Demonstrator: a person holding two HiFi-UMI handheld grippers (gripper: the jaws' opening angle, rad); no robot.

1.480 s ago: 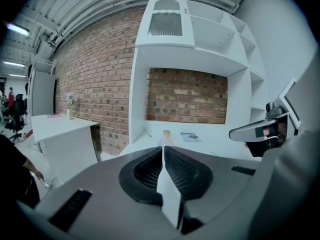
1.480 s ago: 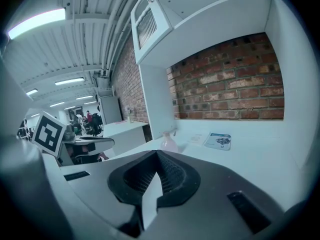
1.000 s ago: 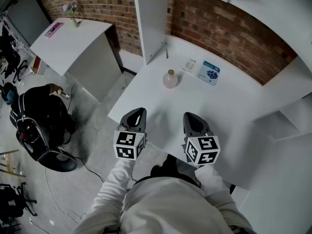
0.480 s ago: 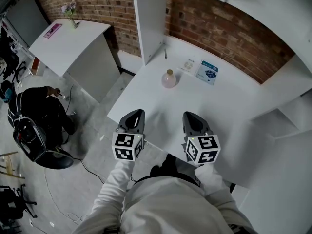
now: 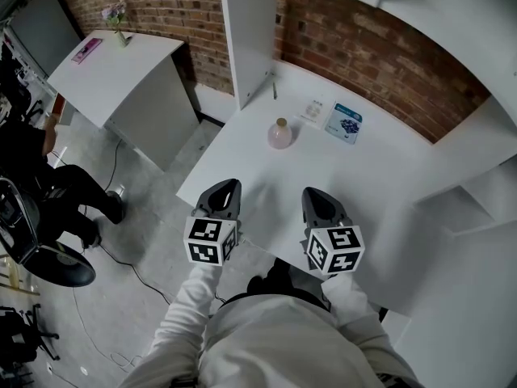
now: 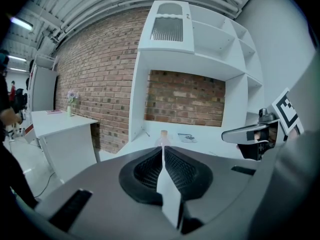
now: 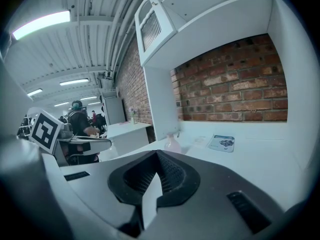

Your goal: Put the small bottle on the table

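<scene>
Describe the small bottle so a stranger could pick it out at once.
Start at the white desk below the brick wall. The small bottle stands there, left of a blue-and-white booklet. Only it is upright: round, pale pink, tan cap.

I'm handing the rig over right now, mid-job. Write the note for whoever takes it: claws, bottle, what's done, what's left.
Left claw: shut, empty, held over the near edge of the table.
Right claw: shut, empty, beside the left one at the same edge.
Small bottle: upright on the white table, ahead of both claws; neither touches it. A blue-and-white booklet lies to its right, near the brick wall.
Done: the bottle stands on the table.
Left: probably nothing for the placing; just keep the claws clear of the bottle.
</scene>
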